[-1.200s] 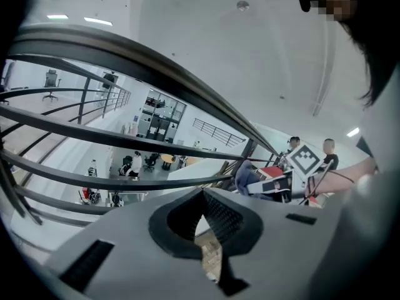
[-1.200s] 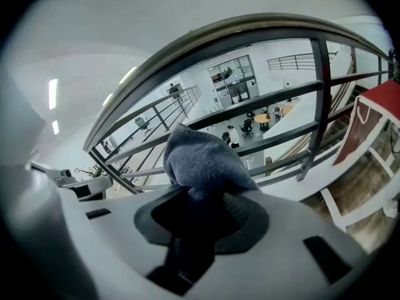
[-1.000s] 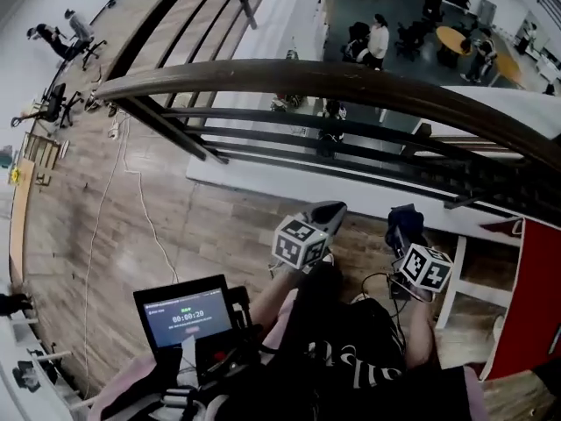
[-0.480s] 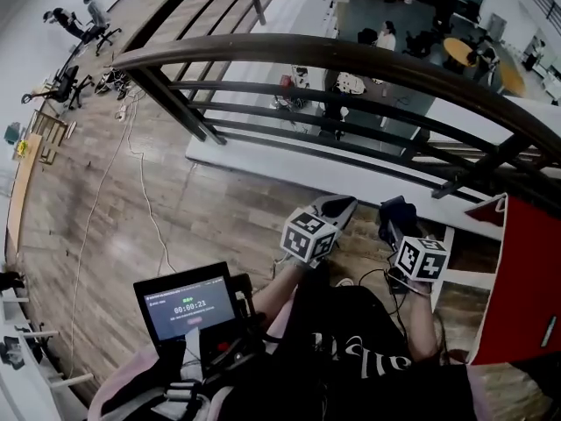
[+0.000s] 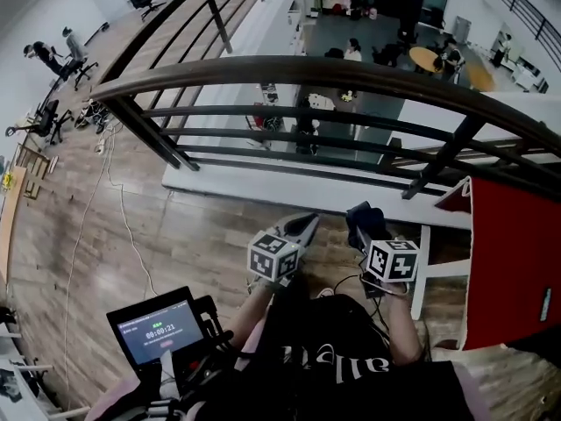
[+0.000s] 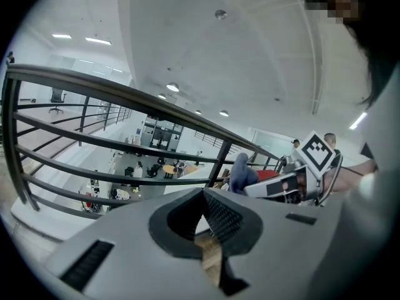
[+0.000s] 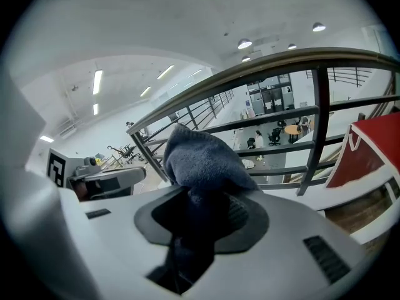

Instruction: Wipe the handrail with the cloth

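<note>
The dark curved handrail [image 5: 351, 70] runs across the head view above both grippers, on top of several thinner bars. My right gripper [image 5: 362, 220] is held low, in front of my body and below the rail, shut on a dark blue cloth [image 5: 368, 216]. In the right gripper view the cloth [image 7: 203, 158] bunches up out of the jaws of the right gripper [image 7: 200, 199], with the handrail [image 7: 281, 61] beyond and apart from it. My left gripper [image 5: 302, 224] sits beside it, also low. In the left gripper view the left gripper [image 6: 203, 199] is shut with nothing in it.
A red panel [image 5: 508, 261] stands at the right by a white frame [image 5: 438, 270]. A tablet with a timer [image 5: 158, 327] is at my lower left. Slanted railing posts [image 5: 145, 130] support the rail. Beyond it lies a lower floor with people and tables.
The view has swung: the rail, posts and red panel sit differently in the frame. Both grippers have drifted a little left and stay low, the right one still holding the cloth.
</note>
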Demonstrator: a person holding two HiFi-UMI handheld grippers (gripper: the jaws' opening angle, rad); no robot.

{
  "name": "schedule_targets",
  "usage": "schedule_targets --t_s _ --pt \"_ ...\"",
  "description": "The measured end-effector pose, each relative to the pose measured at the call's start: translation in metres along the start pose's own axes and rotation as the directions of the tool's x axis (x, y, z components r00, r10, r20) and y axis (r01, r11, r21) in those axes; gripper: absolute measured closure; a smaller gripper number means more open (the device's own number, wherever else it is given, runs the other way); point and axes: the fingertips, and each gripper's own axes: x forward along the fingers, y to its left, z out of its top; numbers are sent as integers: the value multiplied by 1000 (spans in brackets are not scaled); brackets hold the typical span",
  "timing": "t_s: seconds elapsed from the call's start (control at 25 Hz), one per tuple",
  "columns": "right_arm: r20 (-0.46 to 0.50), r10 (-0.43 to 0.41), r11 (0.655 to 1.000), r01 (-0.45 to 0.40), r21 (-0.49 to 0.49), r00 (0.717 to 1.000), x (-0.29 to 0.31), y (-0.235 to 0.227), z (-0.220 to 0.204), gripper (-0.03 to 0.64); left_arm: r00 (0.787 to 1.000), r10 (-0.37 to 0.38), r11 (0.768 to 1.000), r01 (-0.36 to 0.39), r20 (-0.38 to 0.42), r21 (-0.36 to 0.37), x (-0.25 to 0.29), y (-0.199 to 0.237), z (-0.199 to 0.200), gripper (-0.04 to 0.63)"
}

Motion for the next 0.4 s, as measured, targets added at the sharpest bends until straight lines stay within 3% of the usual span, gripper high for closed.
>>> schedule_targets --t_s 0.16,0.4 --pt "2 -6 1000 6 5 1000 -2 2 -7 508 1000 -6 1000 6 -8 9 -3 0 -8 595" --pt "-3 -12 999 12 40 1000 7 -43 -33 508 999 17 1000 -18 -41 -22 32 1 -41 595"
